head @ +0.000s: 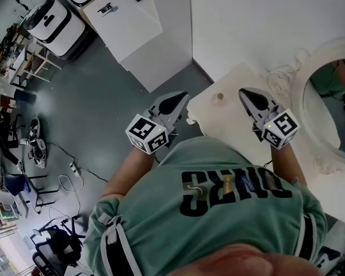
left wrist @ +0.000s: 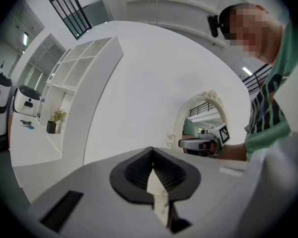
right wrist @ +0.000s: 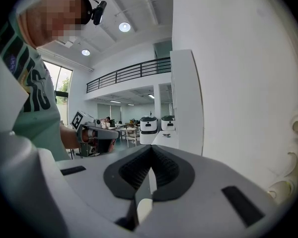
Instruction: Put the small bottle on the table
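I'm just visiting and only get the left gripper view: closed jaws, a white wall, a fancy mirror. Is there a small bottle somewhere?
Observer: Yes. The head view shows the small bottle on the table, apart from both the left gripper and the right gripper.
Operator: Is that other gripper holding something?
Observer: No. In the right gripper view its jaws are together with nothing between them.
Operator: What's below me?
Observer: A grey floor with cables on it, left of the table.
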Demonstrator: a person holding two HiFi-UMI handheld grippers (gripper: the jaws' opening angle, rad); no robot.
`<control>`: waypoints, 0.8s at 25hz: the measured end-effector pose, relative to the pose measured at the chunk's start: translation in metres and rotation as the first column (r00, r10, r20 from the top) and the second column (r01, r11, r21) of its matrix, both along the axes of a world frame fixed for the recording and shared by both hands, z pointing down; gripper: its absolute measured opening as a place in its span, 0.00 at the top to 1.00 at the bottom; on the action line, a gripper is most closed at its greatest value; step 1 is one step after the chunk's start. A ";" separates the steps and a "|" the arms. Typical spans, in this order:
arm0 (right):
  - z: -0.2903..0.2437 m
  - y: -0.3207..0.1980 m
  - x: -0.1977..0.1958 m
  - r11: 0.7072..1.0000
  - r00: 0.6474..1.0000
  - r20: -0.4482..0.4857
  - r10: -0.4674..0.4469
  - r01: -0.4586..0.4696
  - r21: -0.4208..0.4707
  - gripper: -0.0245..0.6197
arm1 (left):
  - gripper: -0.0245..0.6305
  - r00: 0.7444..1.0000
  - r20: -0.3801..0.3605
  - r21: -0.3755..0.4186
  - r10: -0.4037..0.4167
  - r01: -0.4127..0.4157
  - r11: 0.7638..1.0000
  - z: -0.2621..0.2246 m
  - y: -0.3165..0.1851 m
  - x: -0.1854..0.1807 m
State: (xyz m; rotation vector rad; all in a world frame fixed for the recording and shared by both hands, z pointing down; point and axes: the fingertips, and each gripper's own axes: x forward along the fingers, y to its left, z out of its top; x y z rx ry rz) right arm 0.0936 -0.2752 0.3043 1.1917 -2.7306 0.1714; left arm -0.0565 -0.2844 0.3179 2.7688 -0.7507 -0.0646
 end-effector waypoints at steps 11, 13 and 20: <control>0.004 0.004 0.000 1.000 1.000 -0.007 -0.006 0.006 0.000 0.97 | 0.95 1.000 -0.005 -0.001 -0.019 0.019 1.000 0.002 0.007 -0.005; 0.004 0.005 -0.001 1.000 1.000 -0.007 -0.008 0.008 0.001 0.97 | 0.95 1.000 -0.006 -0.003 -0.020 0.020 1.000 0.002 0.009 -0.006; 0.003 0.008 -0.003 1.000 1.000 -0.014 -0.013 0.013 0.006 0.97 | 0.95 1.000 -0.007 -0.002 -0.022 0.022 1.000 0.002 0.012 -0.007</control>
